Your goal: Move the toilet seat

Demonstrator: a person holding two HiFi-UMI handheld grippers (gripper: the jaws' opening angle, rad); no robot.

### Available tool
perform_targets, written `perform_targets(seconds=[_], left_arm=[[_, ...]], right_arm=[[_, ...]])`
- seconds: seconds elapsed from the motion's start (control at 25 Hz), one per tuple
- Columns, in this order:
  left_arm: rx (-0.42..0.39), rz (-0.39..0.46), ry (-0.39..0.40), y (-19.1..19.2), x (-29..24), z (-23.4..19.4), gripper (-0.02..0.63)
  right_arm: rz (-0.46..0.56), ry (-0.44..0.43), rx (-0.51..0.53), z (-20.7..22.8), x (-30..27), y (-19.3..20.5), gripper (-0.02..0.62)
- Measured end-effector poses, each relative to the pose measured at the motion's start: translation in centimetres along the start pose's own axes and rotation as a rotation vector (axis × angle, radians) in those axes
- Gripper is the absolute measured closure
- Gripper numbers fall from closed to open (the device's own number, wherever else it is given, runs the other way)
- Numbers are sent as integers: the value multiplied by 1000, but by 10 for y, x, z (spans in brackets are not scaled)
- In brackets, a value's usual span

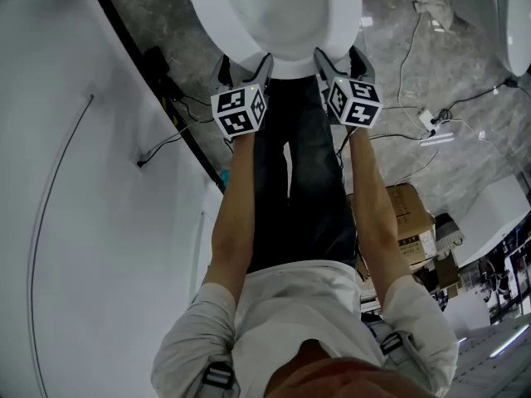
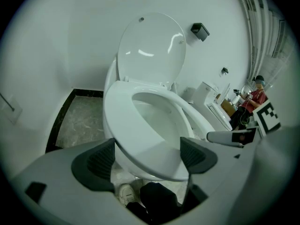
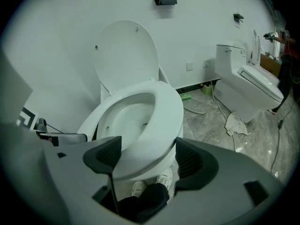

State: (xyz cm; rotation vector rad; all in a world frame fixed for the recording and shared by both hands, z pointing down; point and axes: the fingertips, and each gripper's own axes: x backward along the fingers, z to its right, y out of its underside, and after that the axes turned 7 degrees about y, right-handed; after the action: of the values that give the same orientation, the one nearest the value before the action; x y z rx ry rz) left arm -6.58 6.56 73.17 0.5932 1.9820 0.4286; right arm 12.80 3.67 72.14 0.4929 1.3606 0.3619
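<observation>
The white toilet seat (image 1: 292, 61) (image 2: 140, 142) (image 3: 161, 118) is tilted up off the bowl rim (image 2: 202, 123), and the lid (image 2: 150, 50) (image 3: 124, 55) stands upright against the wall. My left gripper (image 1: 245, 66) (image 2: 145, 158) is at the seat's front edge, jaws wide apart, with the seat's front lying between the dark pads (image 2: 96, 161). My right gripper (image 1: 338, 60) (image 3: 147, 158) sits beside it at the same edge, also wide open around the seat's front. Whether the pads touch the seat is unclear.
I stand right in front of the bowl, my shoes (image 3: 164, 179) under its front. A white wall (image 1: 83, 189) runs along the left. To the right are a second toilet (image 3: 248, 83), a rag (image 3: 234, 123), cables (image 1: 415, 131) and a cardboard box (image 1: 406, 214).
</observation>
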Motion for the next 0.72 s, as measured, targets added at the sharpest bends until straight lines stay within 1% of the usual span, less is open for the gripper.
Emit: perform_targets(seconds=[0.2, 0.72], left_arm=[[10, 23, 7, -9, 10, 5, 176], [33, 116, 25, -47, 39, 22, 178]], right_arm=[[21, -3, -18, -2, 12, -10, 221], [108, -17, -67, -10, 47, -50, 229]])
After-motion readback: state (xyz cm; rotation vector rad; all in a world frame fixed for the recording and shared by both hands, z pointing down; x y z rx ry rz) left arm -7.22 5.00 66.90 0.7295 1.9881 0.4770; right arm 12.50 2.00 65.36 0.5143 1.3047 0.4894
